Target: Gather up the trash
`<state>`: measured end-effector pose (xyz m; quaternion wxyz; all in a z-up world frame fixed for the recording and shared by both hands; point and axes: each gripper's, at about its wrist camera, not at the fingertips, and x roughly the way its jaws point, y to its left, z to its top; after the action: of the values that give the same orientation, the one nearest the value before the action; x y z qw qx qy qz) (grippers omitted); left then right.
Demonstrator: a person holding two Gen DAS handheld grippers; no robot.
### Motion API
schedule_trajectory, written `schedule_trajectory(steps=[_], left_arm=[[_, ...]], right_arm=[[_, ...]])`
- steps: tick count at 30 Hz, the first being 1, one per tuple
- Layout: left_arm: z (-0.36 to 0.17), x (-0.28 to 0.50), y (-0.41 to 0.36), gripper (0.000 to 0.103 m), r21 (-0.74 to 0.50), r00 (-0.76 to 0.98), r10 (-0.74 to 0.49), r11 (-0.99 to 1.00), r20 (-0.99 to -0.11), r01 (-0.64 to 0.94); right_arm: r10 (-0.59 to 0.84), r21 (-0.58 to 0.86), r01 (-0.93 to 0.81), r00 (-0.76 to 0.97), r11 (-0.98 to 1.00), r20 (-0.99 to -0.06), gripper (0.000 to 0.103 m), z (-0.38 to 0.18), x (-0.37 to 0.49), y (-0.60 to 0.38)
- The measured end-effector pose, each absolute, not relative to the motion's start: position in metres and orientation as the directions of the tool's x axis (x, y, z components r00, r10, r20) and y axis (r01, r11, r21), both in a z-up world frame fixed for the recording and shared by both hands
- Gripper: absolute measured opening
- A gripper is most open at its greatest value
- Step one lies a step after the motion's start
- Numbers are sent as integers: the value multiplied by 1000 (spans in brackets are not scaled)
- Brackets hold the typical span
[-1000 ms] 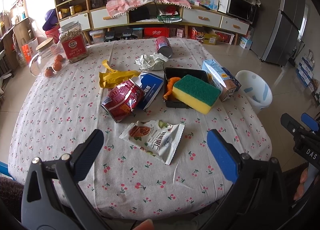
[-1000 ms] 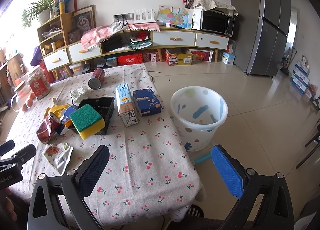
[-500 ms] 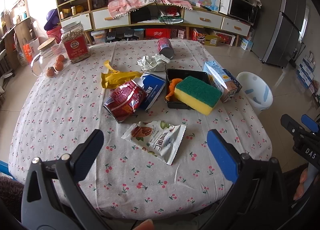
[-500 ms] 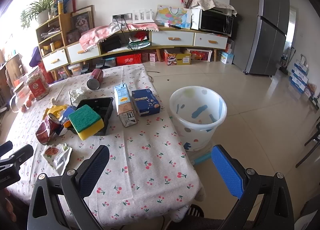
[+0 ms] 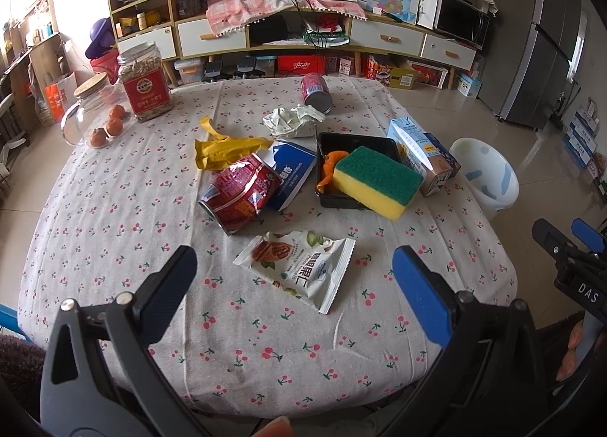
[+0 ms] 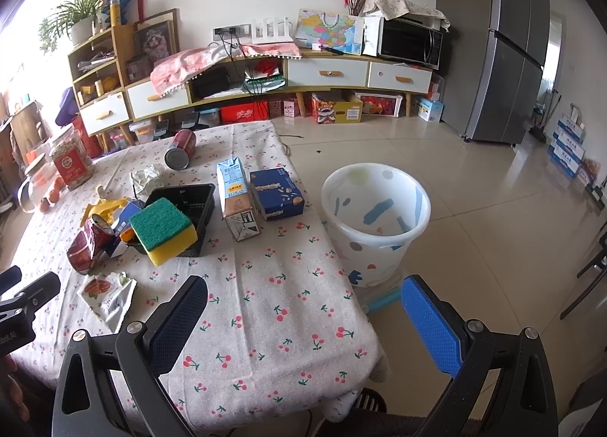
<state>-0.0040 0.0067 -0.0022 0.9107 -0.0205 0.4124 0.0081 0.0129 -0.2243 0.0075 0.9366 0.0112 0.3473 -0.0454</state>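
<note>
Trash lies across the cherry-print table: a white snack wrapper, a crushed red can, a yellow wrapper, crumpled paper, a red can on its side and a milk carton. My left gripper is open above the near table edge, with the snack wrapper lying between its fingers' line of sight. My right gripper is open over the table's right corner. A white patterned bin stands on the floor right of the table.
A black tray holds a green-yellow sponge and orange peel. A blue box lies beside the carton. A red-labelled jar and a glass jar with fruit stand far left. Shelves and a fridge line the room.
The left gripper has drifted slightly nearer the table, so the trash sits a little lower in view. The right gripper has barely moved. Both stay open.
</note>
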Motion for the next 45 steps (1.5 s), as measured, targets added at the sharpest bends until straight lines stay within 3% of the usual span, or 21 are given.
schedule_trajectory(steps=[31,36,45], left_arm=[[6,8,21,102,6,667,40,999,-744,-54],[6,21,32,102,-10,630,27,998,-776,-56],[-1,63,47,102,74,538,59,997,-841,6]], right_arm=[[-55,-38,40,733,998,-678,103,18,22,-217],[-50,-65,7,728,998,-684,103,34,35,-215],[58,-18,-109,651,994,-757,103,46,94,-202]])
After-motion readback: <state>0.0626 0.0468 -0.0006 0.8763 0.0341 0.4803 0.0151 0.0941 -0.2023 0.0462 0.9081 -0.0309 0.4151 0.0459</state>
